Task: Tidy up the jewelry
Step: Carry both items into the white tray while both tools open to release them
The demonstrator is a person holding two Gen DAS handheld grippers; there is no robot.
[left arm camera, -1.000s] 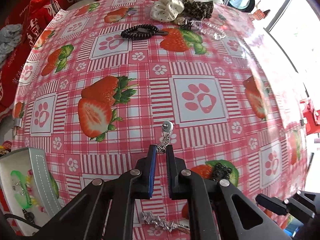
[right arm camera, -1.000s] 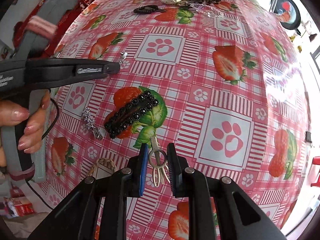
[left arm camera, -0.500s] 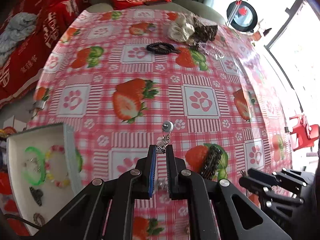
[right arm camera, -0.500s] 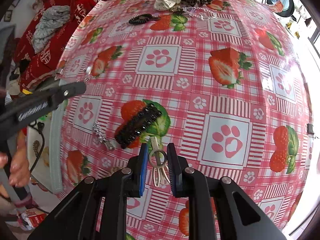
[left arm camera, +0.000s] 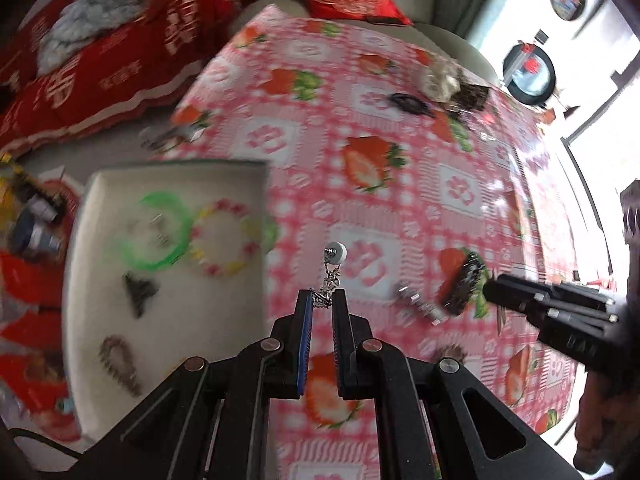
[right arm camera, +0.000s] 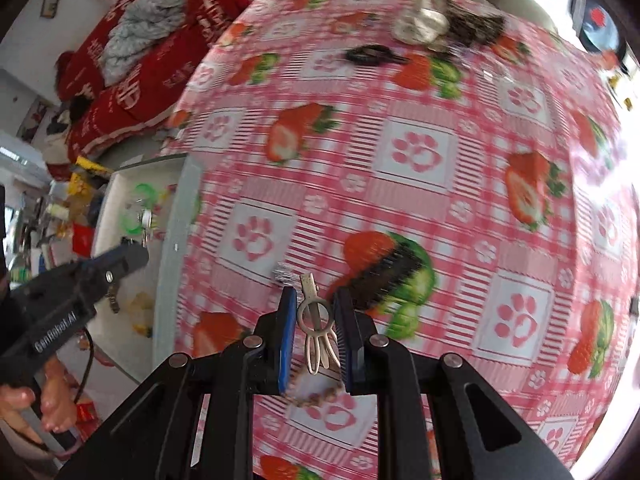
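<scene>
Blurring hides tray (left arm camera: 76,280) contents; left gripper (left arm camera: 321,300) pinches an earring (left arm camera: 334,264), right gripper (right arm camera: 316,312) seemingly clamps a hair clip (right arm camera: 314,312).

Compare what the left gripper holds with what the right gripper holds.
The left gripper pinches a silver chain earring ending in a round white bead; the right gripper pinches a pale flat hair clip with a ring and prongs. The earring sticks out past the fingertips, while the clip sits mostly between the fingers. The earring is thinner than the clip. Both are gripped and lifted off the tablecloth.
</scene>
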